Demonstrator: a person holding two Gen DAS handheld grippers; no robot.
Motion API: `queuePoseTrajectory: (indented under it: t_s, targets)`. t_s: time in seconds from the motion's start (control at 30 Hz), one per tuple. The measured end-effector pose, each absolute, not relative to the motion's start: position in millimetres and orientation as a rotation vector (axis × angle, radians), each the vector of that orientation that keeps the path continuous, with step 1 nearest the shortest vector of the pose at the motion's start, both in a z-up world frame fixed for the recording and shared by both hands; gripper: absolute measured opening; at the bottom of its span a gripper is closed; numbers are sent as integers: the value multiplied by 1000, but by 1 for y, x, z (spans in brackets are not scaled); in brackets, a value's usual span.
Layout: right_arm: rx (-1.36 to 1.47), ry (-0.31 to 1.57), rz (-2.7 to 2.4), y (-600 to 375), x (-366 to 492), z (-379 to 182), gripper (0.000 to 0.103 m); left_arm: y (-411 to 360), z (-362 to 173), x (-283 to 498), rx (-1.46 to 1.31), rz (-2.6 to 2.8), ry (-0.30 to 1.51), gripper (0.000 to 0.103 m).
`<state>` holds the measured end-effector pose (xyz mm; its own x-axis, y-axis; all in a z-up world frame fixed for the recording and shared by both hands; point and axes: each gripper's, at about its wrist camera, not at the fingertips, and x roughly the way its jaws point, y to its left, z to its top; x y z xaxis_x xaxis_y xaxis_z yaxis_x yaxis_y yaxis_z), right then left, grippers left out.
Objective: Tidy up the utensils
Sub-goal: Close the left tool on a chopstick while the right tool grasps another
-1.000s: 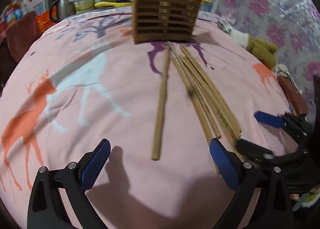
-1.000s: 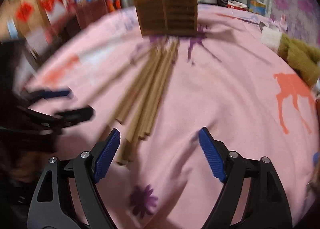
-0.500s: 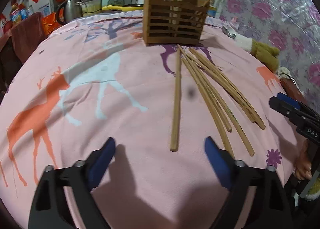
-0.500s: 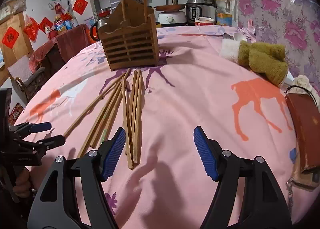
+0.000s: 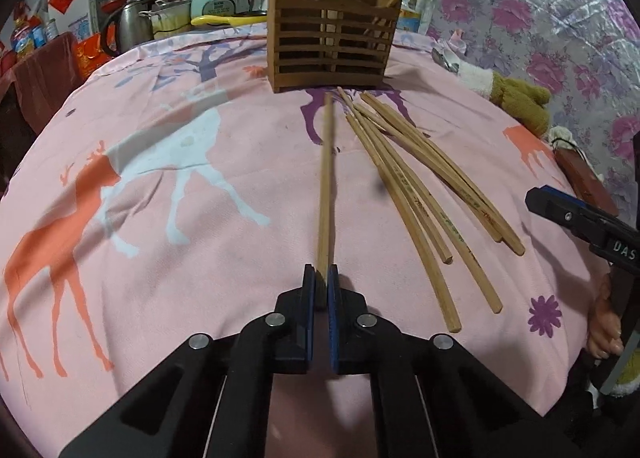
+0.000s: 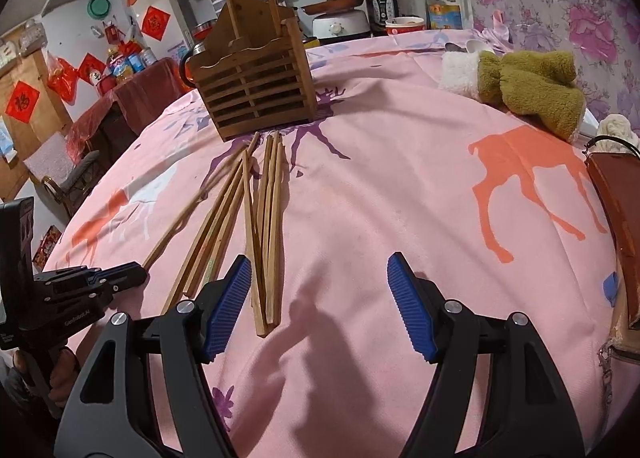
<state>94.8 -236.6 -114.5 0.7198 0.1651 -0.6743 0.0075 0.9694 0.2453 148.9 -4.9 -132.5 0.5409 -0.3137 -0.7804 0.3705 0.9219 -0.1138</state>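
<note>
A slatted wooden utensil holder [image 5: 332,46] stands at the far side of the pink deer-print tablecloth [image 5: 160,218], with two chopsticks upright in it. A lone wooden chopstick [image 5: 326,178] runs from the holder's foot toward me. My left gripper [image 5: 320,278] is shut on its near end. Several more chopsticks [image 5: 420,186] lie fanned out to its right. In the right wrist view my right gripper [image 6: 320,290] stands open just above the cloth. Its left pad is beside the near ends of the loose chopsticks [image 6: 268,218], and nothing is between its pads. The left gripper [image 6: 132,276] shows at that view's left edge.
An olive and white plush item [image 6: 532,86] lies at the far right of the table. A brown case [image 6: 616,226] sits at the right edge. Pots, a rice cooker [image 6: 394,4] and bottles crowd the counter behind the table. A hand [image 5: 604,322] holds the right gripper's handle.
The left jaws have gone from wide open to shut on the lone chopstick's near end. The right gripper swung rightward, away from the pile, then settled; its jaws narrowed slightly.
</note>
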Motion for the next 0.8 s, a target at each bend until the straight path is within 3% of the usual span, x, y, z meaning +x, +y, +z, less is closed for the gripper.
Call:
queuePoseTrajectory:
  t_s: [0.2, 0.27, 0.37, 0.8]
  targets:
    - [207, 760, 110, -232, 92, -114, 66, 15, -116, 149, 28, -359, 871, 6]
    - [165, 771, 119, -224, 92, -115, 51, 21, -116, 151, 22, -345, 874, 6]
    - [113, 774, 128, -216, 91, -116, 37, 25, -124, 155, 6, -334, 902, 6]
    - [47, 819, 212, -202, 88, -122, 37, 26, -134, 156, -6, -336, 927, 6]
